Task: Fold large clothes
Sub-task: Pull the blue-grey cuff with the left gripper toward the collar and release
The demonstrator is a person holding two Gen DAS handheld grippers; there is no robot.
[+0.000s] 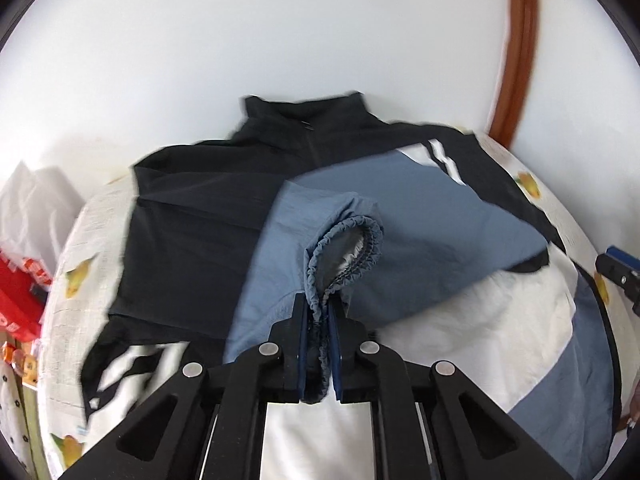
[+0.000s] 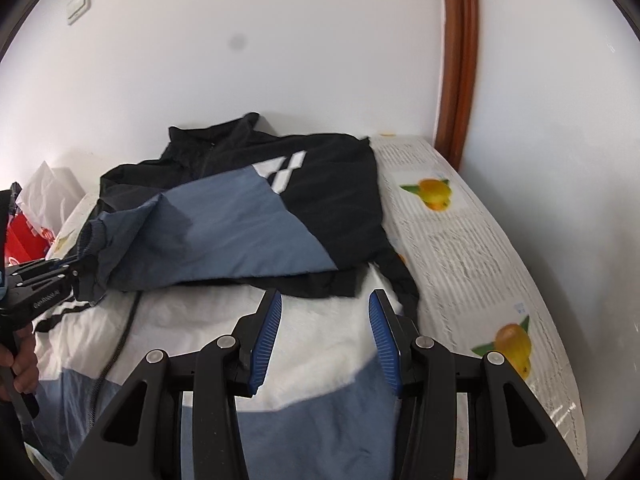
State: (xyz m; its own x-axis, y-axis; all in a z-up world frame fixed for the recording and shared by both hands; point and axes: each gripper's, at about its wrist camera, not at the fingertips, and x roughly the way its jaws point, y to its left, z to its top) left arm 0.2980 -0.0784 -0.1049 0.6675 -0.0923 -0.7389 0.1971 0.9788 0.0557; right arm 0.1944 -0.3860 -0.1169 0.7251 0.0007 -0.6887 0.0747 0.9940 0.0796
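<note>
Jacket (image 1: 192, 216) first: my left gripper (image 1: 319, 320) has its jaws pressed together on the elastic cuff (image 1: 348, 248) of the blue sleeve (image 1: 420, 216), the gathered fabric pinched between the two pads and running down between the fingers. From that pinch the sleeve stretches toward one o'clock, lying across the black chest of the garment, whose collar (image 1: 304, 108) sits at twelve o'clock against the white wall (image 1: 280, 32). White and blue panels of the lower body lie under and around my left claw, from five to three o'clock. My right gripper (image 2: 325, 332) hangs with its jaws spread, blue pads apart, nothing between them; it hovers over the white panel of the jacket near the hem, and I cannot tell whether it touches the cloth. In the right wrist view a hand (image 2: 18, 364) holding the left tool shows at nine o'clock. The garment rests on a table cover (image 2: 472, 240) printed with yellow fruit, bare from one to four o'clock. A red bag (image 1: 18, 292) sits at nine o'clock in the left view.
</note>
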